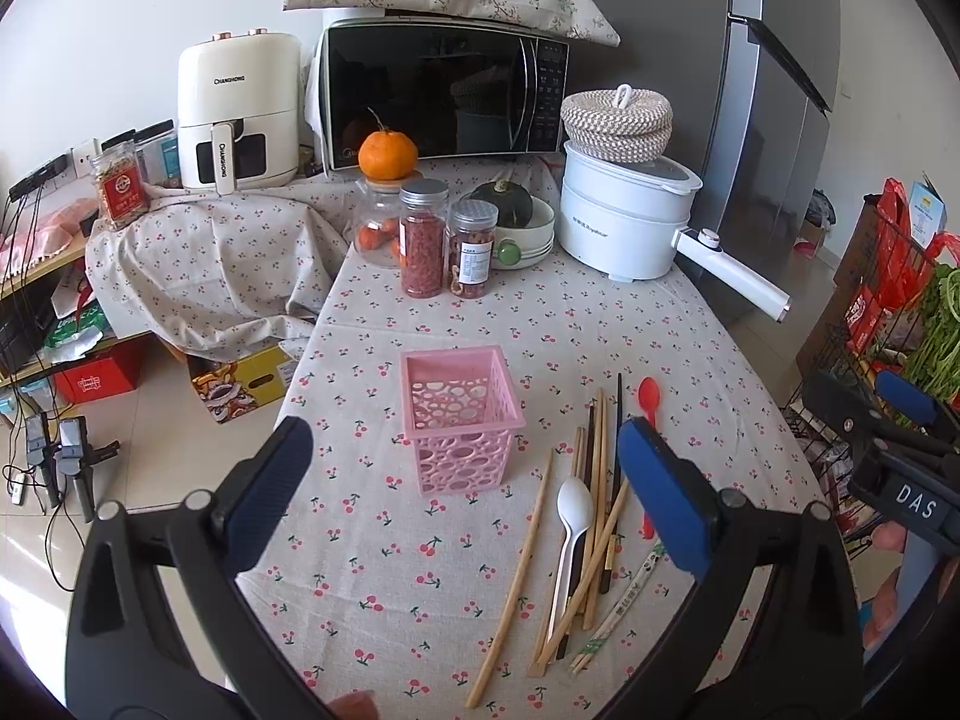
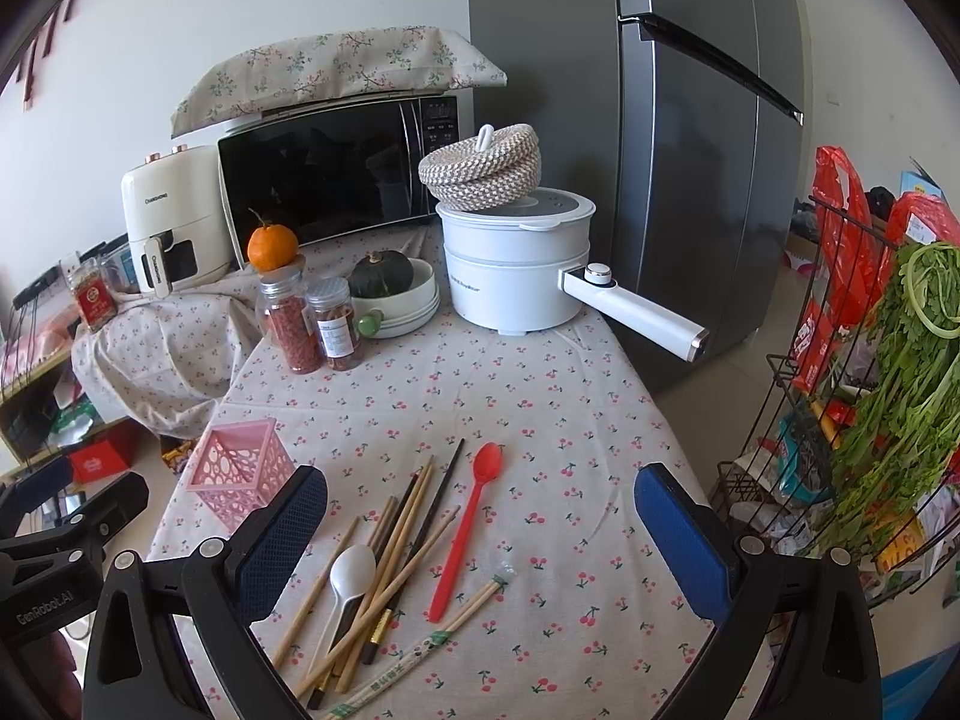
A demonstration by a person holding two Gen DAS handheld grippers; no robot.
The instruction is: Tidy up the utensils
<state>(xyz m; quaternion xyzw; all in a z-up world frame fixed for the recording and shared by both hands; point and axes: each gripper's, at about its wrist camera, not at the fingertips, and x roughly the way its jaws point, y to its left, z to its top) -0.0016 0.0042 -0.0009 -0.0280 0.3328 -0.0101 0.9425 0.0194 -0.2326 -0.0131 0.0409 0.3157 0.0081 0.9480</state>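
From the left wrist, the left claw (image 1: 462, 480) hangs wide open and empty above the worktop (image 1: 600, 324), its fingers framing the pink basket (image 1: 459, 417), which stands upright and empty, probably as the holder for the cutlery. Just right of it lie the chopsticks (image 1: 591, 516) in a loose heap with a white spoon (image 1: 573, 519) on top and a red spoon (image 1: 648, 399) beside; the right claw (image 1: 900, 420) shows at the edge. From the right wrist, the right claw (image 2: 480, 540) is likewise spread wide, holding nothing, poised over the heap (image 2: 384, 564) and red spoon (image 2: 465, 531), seemingly lined up for a first pick, with the basket (image 2: 240, 471) to the left.
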